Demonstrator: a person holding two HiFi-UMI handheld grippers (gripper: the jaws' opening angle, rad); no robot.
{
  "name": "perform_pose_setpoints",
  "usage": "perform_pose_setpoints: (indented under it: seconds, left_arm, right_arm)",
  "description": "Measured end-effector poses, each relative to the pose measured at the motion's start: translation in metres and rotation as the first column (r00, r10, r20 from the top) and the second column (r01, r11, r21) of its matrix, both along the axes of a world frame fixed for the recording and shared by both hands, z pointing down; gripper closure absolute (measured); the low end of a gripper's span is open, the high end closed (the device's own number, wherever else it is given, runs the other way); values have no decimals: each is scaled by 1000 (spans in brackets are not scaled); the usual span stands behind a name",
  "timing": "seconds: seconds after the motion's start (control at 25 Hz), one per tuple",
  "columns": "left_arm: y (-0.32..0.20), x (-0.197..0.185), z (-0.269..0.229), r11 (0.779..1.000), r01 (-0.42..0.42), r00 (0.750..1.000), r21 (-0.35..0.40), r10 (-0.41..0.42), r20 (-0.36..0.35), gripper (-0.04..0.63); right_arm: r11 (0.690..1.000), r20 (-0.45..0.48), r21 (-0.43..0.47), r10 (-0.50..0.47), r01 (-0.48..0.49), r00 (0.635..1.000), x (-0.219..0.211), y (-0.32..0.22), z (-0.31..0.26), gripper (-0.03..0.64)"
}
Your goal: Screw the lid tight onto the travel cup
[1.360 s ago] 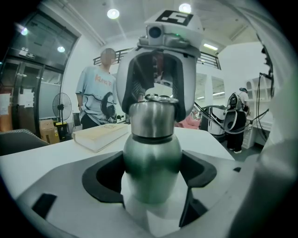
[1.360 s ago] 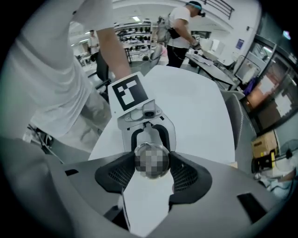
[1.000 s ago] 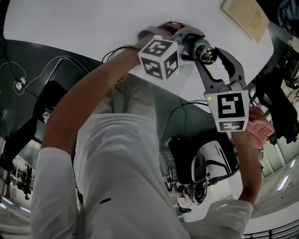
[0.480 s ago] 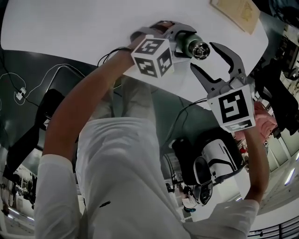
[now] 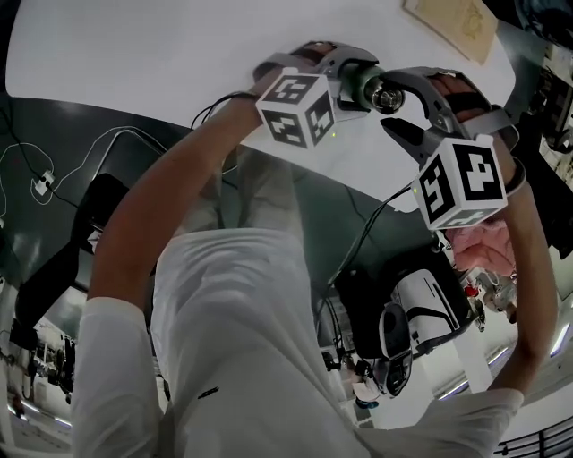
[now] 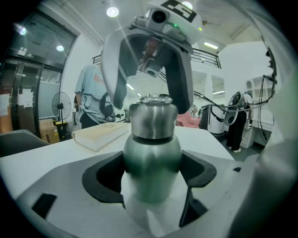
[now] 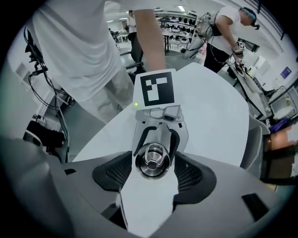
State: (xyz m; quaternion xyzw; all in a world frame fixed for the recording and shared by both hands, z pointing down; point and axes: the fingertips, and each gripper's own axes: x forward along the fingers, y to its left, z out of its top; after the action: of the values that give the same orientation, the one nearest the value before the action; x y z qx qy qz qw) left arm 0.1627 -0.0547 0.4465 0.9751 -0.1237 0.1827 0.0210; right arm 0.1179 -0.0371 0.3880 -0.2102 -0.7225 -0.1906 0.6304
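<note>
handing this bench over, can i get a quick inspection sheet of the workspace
surface: white table
job's things: travel cup upright, lid on its neck
clutter: book lying flat near the table's edge
grippers: left gripper shut on the travel cup; right gripper pointing down, jaws just opened, lid between them, ungripped
cables: white cable with plug on the floor
surroundings: person and standing fan beyond the table

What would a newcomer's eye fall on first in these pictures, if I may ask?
An upright steel-and-green cup sits clamped in the left tongs over the white table. The right tongs point straight down over its lid; their jaws have just been opening and straddle the lid without pressing.
</note>
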Motion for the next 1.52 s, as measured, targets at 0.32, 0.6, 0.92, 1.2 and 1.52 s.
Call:
perform_pose_setpoints:
  seconds: [0.32, 0.6, 0.92, 1.2, 1.52]
  left_arm:
    - [-1, -1, 0, 1000, 1, 1000, 2, -1, -10, 233]
    - [0, -1, 0, 1000, 8, 1000, 2, -8, -7, 233]
    - [0, -1, 0, 1000, 10, 1000, 9, -10, -1, 233]
    - [-1, 0, 1, 1000, 7, 1000, 4, -8, 12, 233]
    - [0, -1, -1, 1000, 3, 1000, -1, -3, 10, 233]
  right_arm:
    - [999, -32, -35, -5, 4, 999, 4, -3, 9, 382]
    - [959, 25, -54, 278, -277, 960, 0, -7, 9, 382]
    - [813, 75, -50, 582, -580, 810, -1, -12, 10, 382]
    - [569, 167, -82, 817, -818, 552, 2, -21, 6, 382]
    - [488, 230, -85, 858, -869, 459, 2, -20, 3, 378]
